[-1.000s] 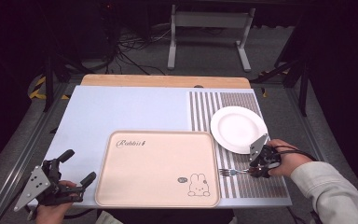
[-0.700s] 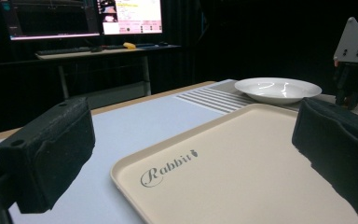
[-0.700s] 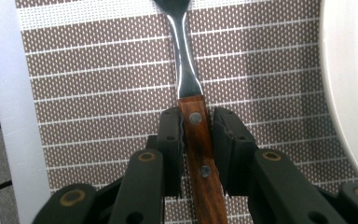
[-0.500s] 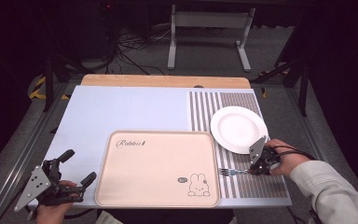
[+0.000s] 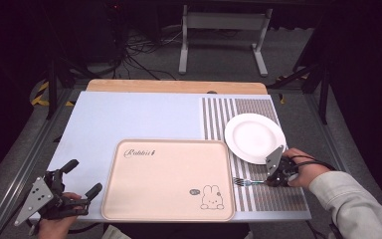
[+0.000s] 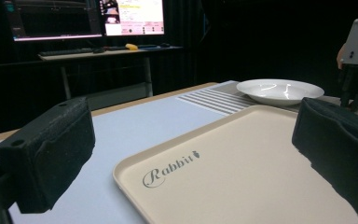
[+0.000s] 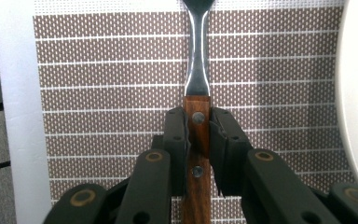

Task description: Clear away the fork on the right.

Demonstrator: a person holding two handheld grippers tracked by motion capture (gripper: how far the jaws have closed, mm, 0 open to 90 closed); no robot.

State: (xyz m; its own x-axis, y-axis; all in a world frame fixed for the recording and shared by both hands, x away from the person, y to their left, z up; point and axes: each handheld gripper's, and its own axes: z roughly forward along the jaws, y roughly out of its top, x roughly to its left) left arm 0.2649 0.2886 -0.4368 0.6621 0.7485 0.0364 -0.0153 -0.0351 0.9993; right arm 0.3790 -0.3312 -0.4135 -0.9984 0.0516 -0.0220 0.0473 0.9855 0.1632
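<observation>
A fork with a wooden handle lies on the brown striped mat, tines pointing at the beige tray. My right gripper is shut on that handle, its pads pressed against both sides. The white plate sits just beyond it on the mat. My left gripper is at the table's near left corner, open and holding nothing. In the left gripper view its wide-apart pads frame the tray, with the plate and the other gripper farther off.
The tray bears the word "Rabbit" and a rabbit drawing near its front right corner. A pale blue cover spreads over the table's left and middle. Beyond the far wooden edge are cables and a metal stand.
My right gripper has shifted slightly toward the near edge, settling lower at the fork's handle. The left gripper, tray and plate have not moved.
</observation>
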